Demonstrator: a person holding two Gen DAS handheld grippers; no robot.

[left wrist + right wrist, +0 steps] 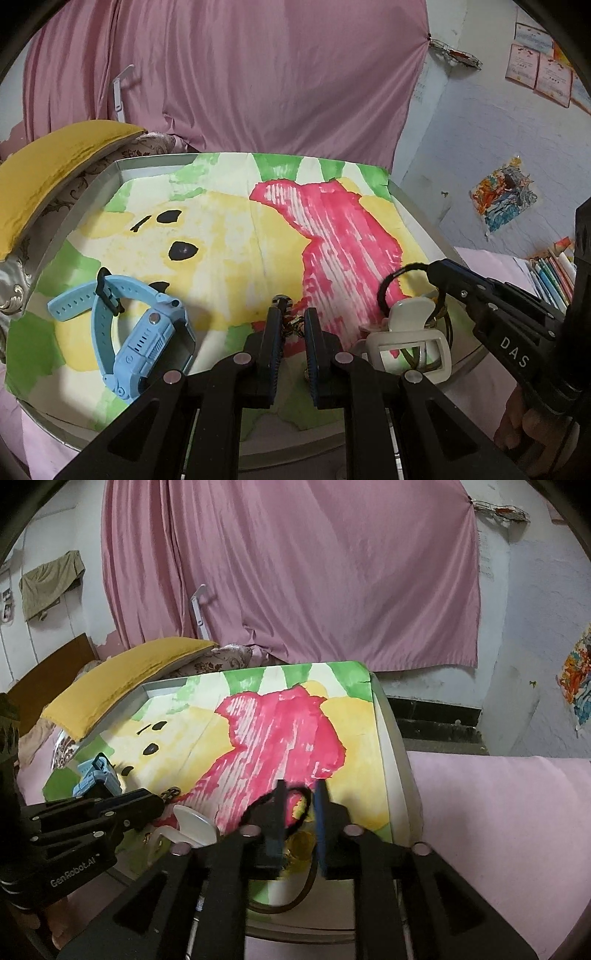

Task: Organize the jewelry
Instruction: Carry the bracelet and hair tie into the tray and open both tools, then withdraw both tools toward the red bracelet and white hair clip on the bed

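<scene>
So the tray (pixel 410 206) was a shallow metal one lined with a kid's painting (pixel 229 221), all yellow, green and a big pink blob.

The left gripper (pixel 291 321) sat low over the middle of it, jaws nearly together and pinching a small beaded trinket (pixel 286 321). It looked like a chain or bracelet with a round silver bit at the far end and some gold and dark beads between the pads. Most of it was hidden by the fingers, so I couldn't say exactly what it was.

The right gripper (pixel 300 805) was over the near right part of the tray, jaws a little apart with a black hair tie (pixel 291 808) looped around its left finger; the right-wrist view was blurry there, but from the left camera the fingertip was clearly hooked into the loop (pixel 402 280), which stood up off the paper.

Just under that loop lay a white claw clip (pixel 404 332), glossy plastic with a rectangular opening, resting on a couple of thin bangles (pixel 439 332).

On the left side of the tray a light blue kid's smartwatch (pixel 140 325) lay on its side, strap curled round with a black keeper, dark screen facing right.

A yellow cushion (pixel 51 177) sat just beside the tray's far left corner, pink curtain (pixel 258 74) behind.
</scene>
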